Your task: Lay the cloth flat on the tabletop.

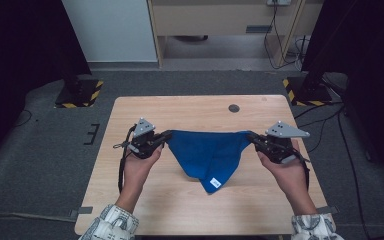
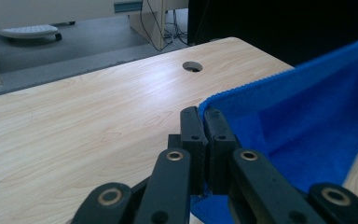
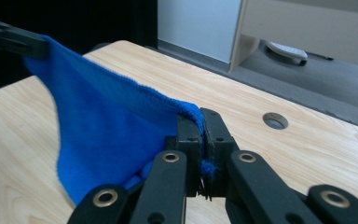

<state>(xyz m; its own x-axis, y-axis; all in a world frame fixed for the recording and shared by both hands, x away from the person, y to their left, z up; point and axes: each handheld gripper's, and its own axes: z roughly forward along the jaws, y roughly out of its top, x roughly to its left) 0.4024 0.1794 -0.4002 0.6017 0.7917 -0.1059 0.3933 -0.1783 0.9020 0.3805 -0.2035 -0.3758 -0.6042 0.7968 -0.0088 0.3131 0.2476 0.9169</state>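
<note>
A blue cloth hangs stretched between my two grippers above the wooden table. Its top edge runs taut from one gripper to the other, and the rest droops to a point with a white label near the table's front. My left gripper is shut on the cloth's left corner. My right gripper is shut on the right corner. In the right gripper view the cloth runs off to the left gripper at the top left.
A round cable hole lies in the table's far right part, also seen as a hole and a hole in the gripper views. Black stands with yellow-striped bases flank the table; cabinets stand beyond.
</note>
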